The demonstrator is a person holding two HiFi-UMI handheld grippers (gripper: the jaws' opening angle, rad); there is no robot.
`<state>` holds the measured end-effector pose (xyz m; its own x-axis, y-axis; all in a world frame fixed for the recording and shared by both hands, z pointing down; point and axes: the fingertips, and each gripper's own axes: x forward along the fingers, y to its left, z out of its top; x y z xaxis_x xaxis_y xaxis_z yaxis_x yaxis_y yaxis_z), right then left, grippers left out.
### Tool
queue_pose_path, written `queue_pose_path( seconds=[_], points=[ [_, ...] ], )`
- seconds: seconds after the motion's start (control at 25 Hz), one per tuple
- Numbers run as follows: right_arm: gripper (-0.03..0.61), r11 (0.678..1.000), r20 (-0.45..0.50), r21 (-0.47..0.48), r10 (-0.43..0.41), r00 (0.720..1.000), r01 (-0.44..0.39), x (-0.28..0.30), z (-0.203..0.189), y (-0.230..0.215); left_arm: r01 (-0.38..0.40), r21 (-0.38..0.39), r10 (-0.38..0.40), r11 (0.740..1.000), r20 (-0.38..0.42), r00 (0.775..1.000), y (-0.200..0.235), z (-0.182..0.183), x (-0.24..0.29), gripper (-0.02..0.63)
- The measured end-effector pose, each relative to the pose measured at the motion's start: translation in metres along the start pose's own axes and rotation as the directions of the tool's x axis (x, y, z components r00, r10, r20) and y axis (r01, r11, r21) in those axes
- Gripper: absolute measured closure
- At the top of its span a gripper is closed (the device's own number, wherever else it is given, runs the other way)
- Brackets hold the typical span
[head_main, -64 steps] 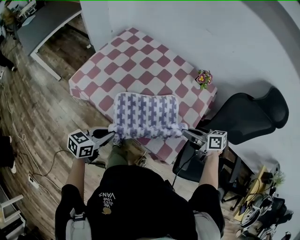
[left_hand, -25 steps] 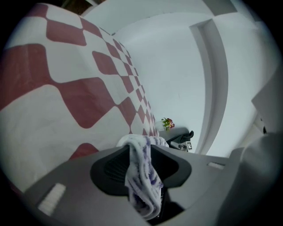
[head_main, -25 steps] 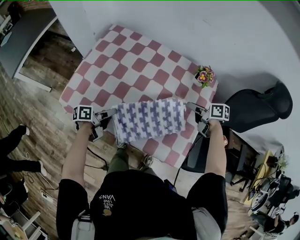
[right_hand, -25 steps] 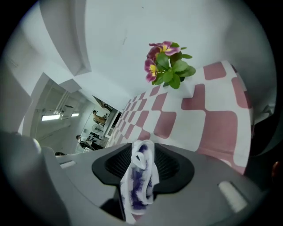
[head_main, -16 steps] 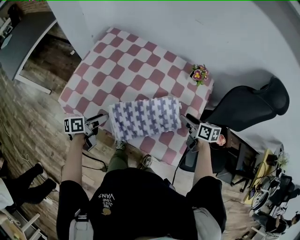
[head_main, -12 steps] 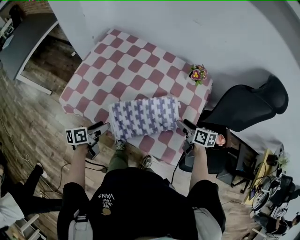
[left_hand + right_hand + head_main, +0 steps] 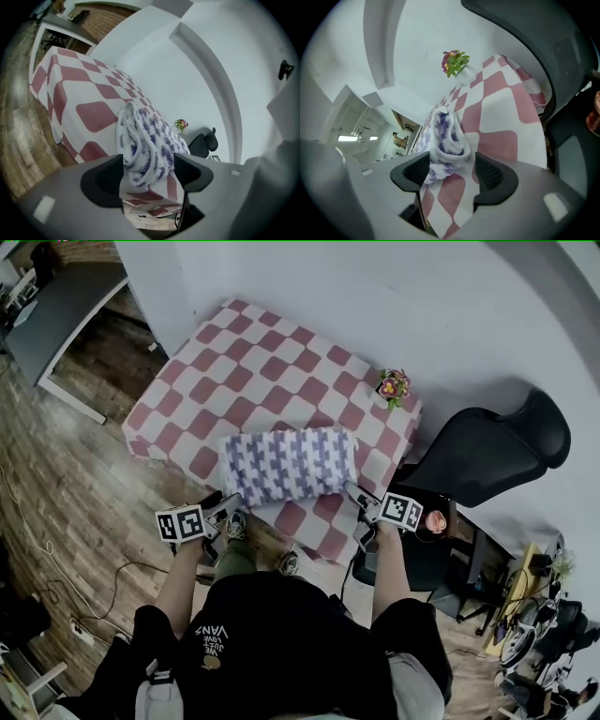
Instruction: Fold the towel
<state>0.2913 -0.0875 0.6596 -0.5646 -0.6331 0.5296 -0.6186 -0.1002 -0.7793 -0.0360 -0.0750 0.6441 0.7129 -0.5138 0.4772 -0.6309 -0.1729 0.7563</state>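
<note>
Head view shows the folded towel (image 7: 289, 465) lying on the checkered surface (image 7: 262, 362), with the left gripper (image 7: 228, 505) and right gripper (image 7: 352, 493) released, their jaws just opened and clear of its ends.

White wall (image 7: 375, 296), wood-plank floor (image 7: 66, 484), black chair (image 7: 487, 460) beside checkered table (image 7: 272, 362)

Black short-sleeved T-shirt (image 7: 281, 634), white lettering and small pale badge on its back. Olive trouser leg (image 7: 234, 554) and sneakers (image 7: 287, 563) just ahead of shirt. Left tool (image 7: 228, 505), right tool (image 7: 354, 495) flank shirt's front: grey shells, black ribbed pads (image 7: 104, 177), black-on-white marker cubes. Jaws just opening; towel (image 7: 289, 465) end between pads, not gripped.
</note>
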Motion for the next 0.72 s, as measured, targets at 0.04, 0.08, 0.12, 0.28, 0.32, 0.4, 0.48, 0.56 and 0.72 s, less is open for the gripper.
queue_pose_path(
  seconds=[0.04,0.08,0.12,0.28,0.32,0.4,0.48,0.56,0.72],
  points=[
    [0.284,1.000,-0.007,-0.014,-0.017,1.000,0.017,0.003,0.000,-0.003,-0.015,-0.001,0.015,1.000,0.007,1.000,0.002,0.000,0.002,0.298],
    [0.282,0.999,-0.012,-0.027,-0.031,0.999,0.031,0.006,0.001,-0.005,-0.029,-0.004,0.029,1.000,0.014,0.999,0.005,-0.001,0.004,0.298],
    [0.282,0.999,-0.015,-0.036,-0.037,0.999,0.036,0.009,0.002,-0.005,-0.038,-0.010,0.038,0.999,0.019,0.999,0.007,-0.001,0.006,0.298],
    [0.282,1.000,-0.023,-0.011,0.012,1.000,-0.012,0.017,0.004,0.002,-0.037,-0.044,0.038,0.998,0.023,0.999,0.010,-0.004,0.009,0.298],
    [0.282,1.000,-0.023,0.006,0.031,0.999,-0.031,0.020,0.004,0.004,-0.033,-0.050,0.034,0.998,0.026,0.999,0.011,-0.004,0.009,0.299],
    [0.282,0.997,-0.018,0.051,0.067,0.998,-0.066,0.025,0.007,0.007,-0.027,-0.059,0.029,0.998,0.029,0.999,0.011,-0.004,0.009,0.299],
    [0.285,0.990,-0.017,0.099,0.106,0.994,-0.104,0.032,0.010,0.011,-0.029,-0.065,0.031,0.998,0.027,0.999,0.013,-0.003,0.010,0.299],
    [0.297,0.982,-0.024,0.136,0.139,0.990,-0.134,0.039,0.011,0.015,-0.025,-0.069,0.026,0.997,0.021,0.999,0.013,-0.002,0.013,0.301],
    [0.347,0.975,-0.044,0.170,0.152,0.987,-0.143,0.052,0.008,0.019,-0.012,-0.099,0.010,0.995,-0.025,1.000,0.011,-0.006,0.024,0.348]
  ],
)
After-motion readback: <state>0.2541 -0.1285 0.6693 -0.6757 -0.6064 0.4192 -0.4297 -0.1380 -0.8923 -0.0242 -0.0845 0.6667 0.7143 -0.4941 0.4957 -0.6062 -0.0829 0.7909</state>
